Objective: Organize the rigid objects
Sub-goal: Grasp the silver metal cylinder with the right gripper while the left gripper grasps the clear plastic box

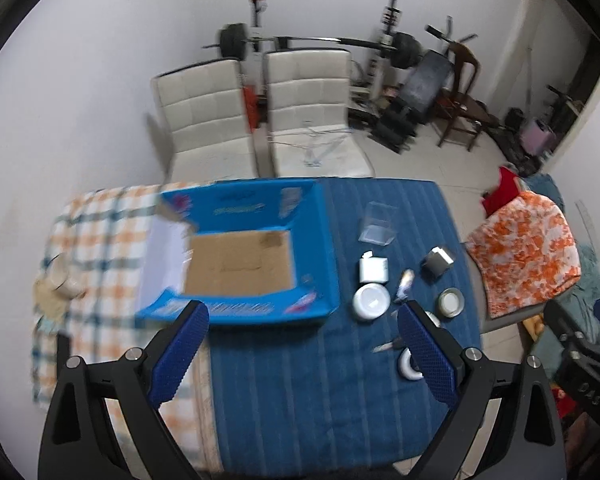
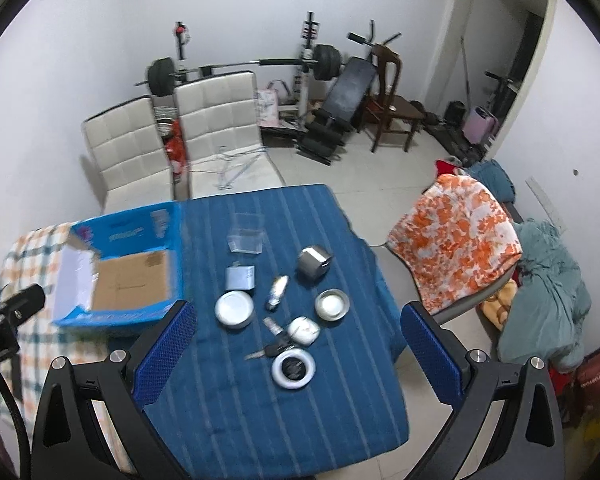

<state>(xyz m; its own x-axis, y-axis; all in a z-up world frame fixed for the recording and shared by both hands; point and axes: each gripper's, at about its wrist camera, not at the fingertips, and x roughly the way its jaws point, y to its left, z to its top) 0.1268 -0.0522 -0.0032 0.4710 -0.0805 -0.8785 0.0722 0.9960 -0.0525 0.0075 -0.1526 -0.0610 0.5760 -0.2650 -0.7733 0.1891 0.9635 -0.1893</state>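
**Objects sit ahead of right fingers; box ahead of left**

The right gripper [image 2: 296,348] is held wide open, empty, above the near tabletop [image 2: 228,420]. The small items are clustered straight ahead between its fingers: white ring [image 2: 293,369] nearest, keys [image 2: 274,349] with long axis running left-right, round tin [image 2: 234,309] farther. The left gripper [image 1: 302,350], also spread and empty, is faced toward the open blue box [image 1: 240,268], items off to its right. The right hand is judged nearer the pile.

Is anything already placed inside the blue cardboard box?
No; in the left wrist view the blue cardboard box shows only its bare brown bottom, with nothing inside.
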